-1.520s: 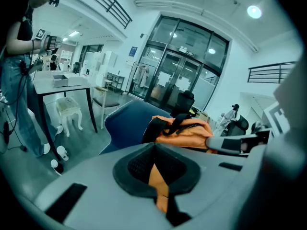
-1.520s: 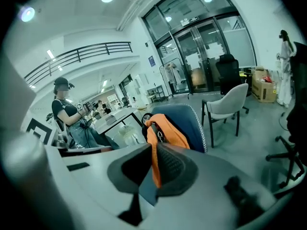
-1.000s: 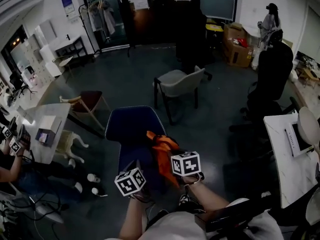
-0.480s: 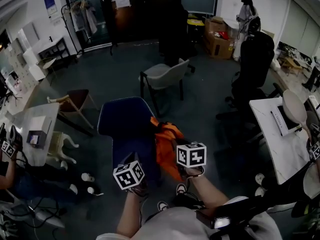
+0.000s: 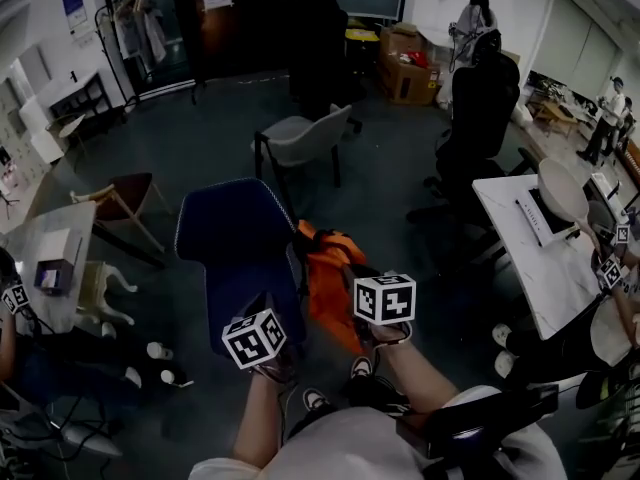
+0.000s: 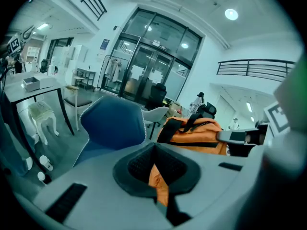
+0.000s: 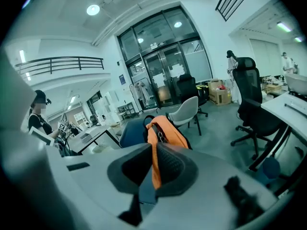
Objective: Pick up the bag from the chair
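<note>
Dark floor (image 5: 400,183) all round, white tables at the left (image 5: 50,243) and right (image 5: 520,233) edges of the head view. Blue chair (image 5: 235,243) is right in front of me, seat towards me, back away. Grey chair (image 5: 300,140) stands behind it, black office chair (image 5: 478,98) further off to the right. Orange bag (image 5: 328,278) with black straps hangs at the blue chair's right side, beside the seat edge and off the seat itself; I can't tell if it touches the chair frame. It sits between the two marker cubes and ahead of them, closer to my right one. Left gripper (image 6: 159,195): jaws closed, pinching a fold of orange fabric (image 6: 157,181) from the bag; the bag's body shows just past the jaws, up and right, with the chair back to its left. Right gripper (image 7: 148,183): jaws closed too, clamped on an orange strap (image 7: 154,162) that runs straight up from the pinch to the bag's top, where a metal ring (image 7: 159,137) shows. In that view the blue chair sits directly behind the bag.
</note>
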A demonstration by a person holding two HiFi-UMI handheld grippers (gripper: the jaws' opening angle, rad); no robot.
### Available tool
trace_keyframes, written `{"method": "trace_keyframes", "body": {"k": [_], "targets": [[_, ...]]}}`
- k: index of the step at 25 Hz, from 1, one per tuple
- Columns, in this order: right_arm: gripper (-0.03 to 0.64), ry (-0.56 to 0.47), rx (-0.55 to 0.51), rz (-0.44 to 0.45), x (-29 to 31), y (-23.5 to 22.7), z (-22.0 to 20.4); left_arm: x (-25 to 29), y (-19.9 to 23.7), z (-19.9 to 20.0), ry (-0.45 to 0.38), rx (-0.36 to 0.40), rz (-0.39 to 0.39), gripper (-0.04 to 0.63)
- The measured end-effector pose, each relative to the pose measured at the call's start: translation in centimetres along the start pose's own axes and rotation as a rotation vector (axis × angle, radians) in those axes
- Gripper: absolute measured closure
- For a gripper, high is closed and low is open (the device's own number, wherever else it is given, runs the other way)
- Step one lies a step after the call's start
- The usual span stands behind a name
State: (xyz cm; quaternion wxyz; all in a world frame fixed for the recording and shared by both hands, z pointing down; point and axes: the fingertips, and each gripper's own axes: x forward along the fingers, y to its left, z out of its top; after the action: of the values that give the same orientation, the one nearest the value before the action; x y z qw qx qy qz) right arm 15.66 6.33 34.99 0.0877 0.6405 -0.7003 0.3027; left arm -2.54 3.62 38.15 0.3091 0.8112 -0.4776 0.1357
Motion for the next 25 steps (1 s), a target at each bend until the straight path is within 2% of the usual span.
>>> {"method": "trace_keyframes", "body": {"k": [9, 18, 25], "targets": [[0.571, 0.02, 0.012, 0.047, -1.4, -1.6, -0.9, 0.8, -2.9, -0.7, -0.004, 0.004, 0.001, 0.584], [0.571, 0.016, 0.016, 0.112, -1.9, -3.1, 0.0, 1.0, -6.1, 0.4, -0.016, 0.074, 0.028, 0.583], [0.571, -0.014, 0.003, 0.12, -2.3, -4.3, 1.3, 1.4, -7.0, 0.5, -0.021, 0.08, 0.034, 0.583]]}}
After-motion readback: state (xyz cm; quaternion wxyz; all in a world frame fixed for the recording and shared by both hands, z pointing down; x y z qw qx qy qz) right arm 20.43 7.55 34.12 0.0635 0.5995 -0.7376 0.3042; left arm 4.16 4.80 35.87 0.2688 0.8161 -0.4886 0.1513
